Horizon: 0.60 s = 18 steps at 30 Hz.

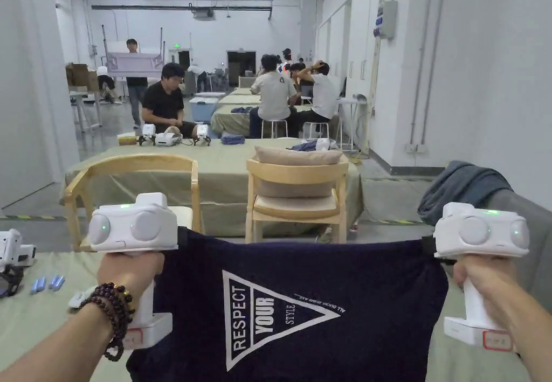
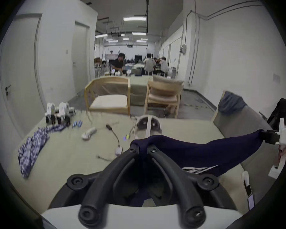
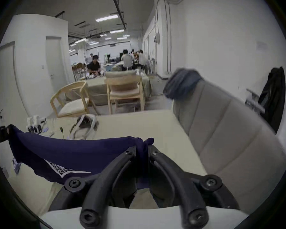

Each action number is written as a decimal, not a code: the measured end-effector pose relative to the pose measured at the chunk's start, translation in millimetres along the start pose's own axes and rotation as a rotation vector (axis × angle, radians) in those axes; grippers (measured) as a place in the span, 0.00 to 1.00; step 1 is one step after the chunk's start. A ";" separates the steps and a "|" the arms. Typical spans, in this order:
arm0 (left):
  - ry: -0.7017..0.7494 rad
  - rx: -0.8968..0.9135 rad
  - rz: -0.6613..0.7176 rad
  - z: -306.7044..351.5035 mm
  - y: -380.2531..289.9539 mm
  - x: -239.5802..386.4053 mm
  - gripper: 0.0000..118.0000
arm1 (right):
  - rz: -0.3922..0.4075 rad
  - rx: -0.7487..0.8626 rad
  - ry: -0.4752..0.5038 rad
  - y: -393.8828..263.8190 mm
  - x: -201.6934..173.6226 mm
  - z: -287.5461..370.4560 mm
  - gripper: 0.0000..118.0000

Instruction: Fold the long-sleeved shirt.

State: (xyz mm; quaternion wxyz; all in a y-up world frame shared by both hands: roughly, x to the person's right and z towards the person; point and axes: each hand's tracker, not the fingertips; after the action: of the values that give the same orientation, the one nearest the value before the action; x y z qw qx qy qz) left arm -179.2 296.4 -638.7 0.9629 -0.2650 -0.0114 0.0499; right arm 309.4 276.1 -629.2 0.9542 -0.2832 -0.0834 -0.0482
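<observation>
And here we are with the navy shirt (image 1: pixel 323 302) up in the air, stretched wide between the two tools above the green-covered table (image 1: pixel 32 318). The left gripper (image 2: pixel 143 149) has its jaws pinched tight on a bunched corner of the cloth, and the right gripper (image 3: pixel 142 147) is doing the same at the opposite end, fabric gathered and squeezed between both jaws. In the head view the top edge runs almost level from one tool to the other, taut, with the white triangle print (image 1: pixel 269 313) facing the person and lying on its side, so I judge the garment is being held sideways or by an edge other than the shoulders. As for progress: early days, I'd say. The body of the shirt hangs down in one broad sheet with no crease or fold-over that I can make out, though the lower part drops out of frame and the sleeves are hidden, so whether they are tucked behind is not something I can call. What looks left is nearly everything: lay it flat on the table, bring the sleeves in, fold the body. A checked cloth (image 2: pixel 31 148) and some spare devices (image 2: pixel 58 112) sit off to the left, well apart from the landing area.
</observation>
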 end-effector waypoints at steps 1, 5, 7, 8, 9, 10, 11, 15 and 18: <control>0.001 -0.013 0.008 0.9 -8.0 -3.8 0.09 | -0.019 -0.007 0.016 -11.8 2.1 0.3 0.09; -0.004 0.013 -0.025 37.1 -37.6 -10.5 0.09 | 0.049 0.016 0.033 -37.6 5.5 24.5 0.08; 0.002 0.049 -0.046 65.8 -57.8 -10.2 0.09 | 0.052 0.017 0.039 -58.6 10.3 58.6 0.08; -0.003 0.057 -0.067 83.3 -73.4 -12.5 0.09 | 0.057 0.034 0.058 -72.7 13.6 75.2 0.09; -0.004 0.073 -0.062 97.0 -88.2 -13.9 0.09 | 0.063 0.048 0.068 -86.8 16.4 89.9 0.09; -0.012 0.081 -0.054 109.3 -102.8 -17.1 0.09 | 0.073 0.058 0.082 -106.3 22.2 103.2 0.09; -0.024 0.076 -0.040 130.5 -127.4 -21.9 0.09 | 0.082 0.055 0.080 -126.6 27.8 115.2 0.08; -0.041 -0.011 0.015 175.1 -217.5 -46.2 0.09 | 0.107 0.001 0.095 -214.2 45.6 163.5 0.09; 0.014 -0.135 -0.002 196.2 -294.2 -54.5 0.09 | 0.111 -0.120 0.146 -279.0 55.9 181.9 0.08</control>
State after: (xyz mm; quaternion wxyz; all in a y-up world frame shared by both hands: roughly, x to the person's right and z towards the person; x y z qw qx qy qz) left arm -216.4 139.4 -319.3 0.9430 -0.3296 -0.0081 0.0460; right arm 301.4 140.4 -320.1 0.9403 -0.3396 0.0052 -0.0209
